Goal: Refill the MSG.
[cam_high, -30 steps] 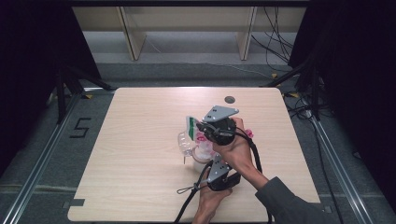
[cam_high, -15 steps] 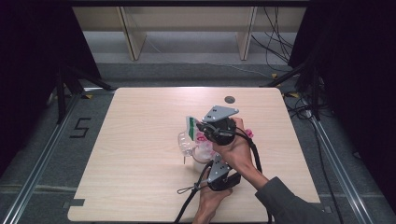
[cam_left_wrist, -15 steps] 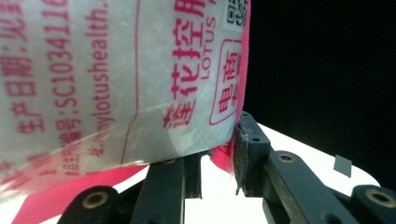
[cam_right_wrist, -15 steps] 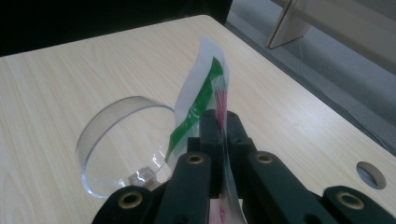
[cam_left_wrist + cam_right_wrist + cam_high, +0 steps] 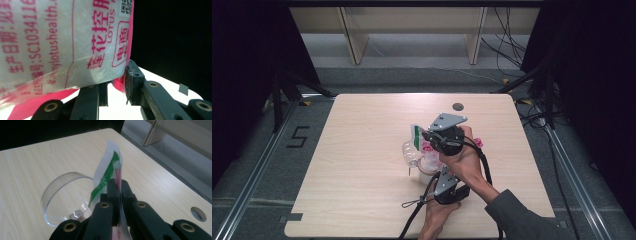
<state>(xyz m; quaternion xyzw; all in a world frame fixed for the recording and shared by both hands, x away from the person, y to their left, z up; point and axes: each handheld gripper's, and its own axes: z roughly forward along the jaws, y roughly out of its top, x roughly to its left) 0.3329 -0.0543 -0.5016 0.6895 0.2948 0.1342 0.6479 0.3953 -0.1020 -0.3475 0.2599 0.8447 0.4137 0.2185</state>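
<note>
While I hold the packet between my two tools, most of what could go wrong comes from how little of it each one grips. My right hand-held gripper is pinched fully together on the thin top seal, beside the green strip, and that film stands upright above the jaws. My left hand-held gripper is closed to a narrow gap on the pink lower edge of the same packet, with the printed white face bulging up over one jaw. In the high view the packet hangs near the middle of the surface, just above it, with a clear round cup right beside it on its side.

If I pull the two grips apart unevenly, I judge the seal could tear crookedly or slip out of the right jaws, since the film is slick and only a sliver is caught. The left grip sits on an edge, so the weight of the contents could drag the packet free and drop it. A sudden tear might also scatter the contents past the cup's mouth. The cup looks light and could roll if the packet or a cable brushes it.
</note>
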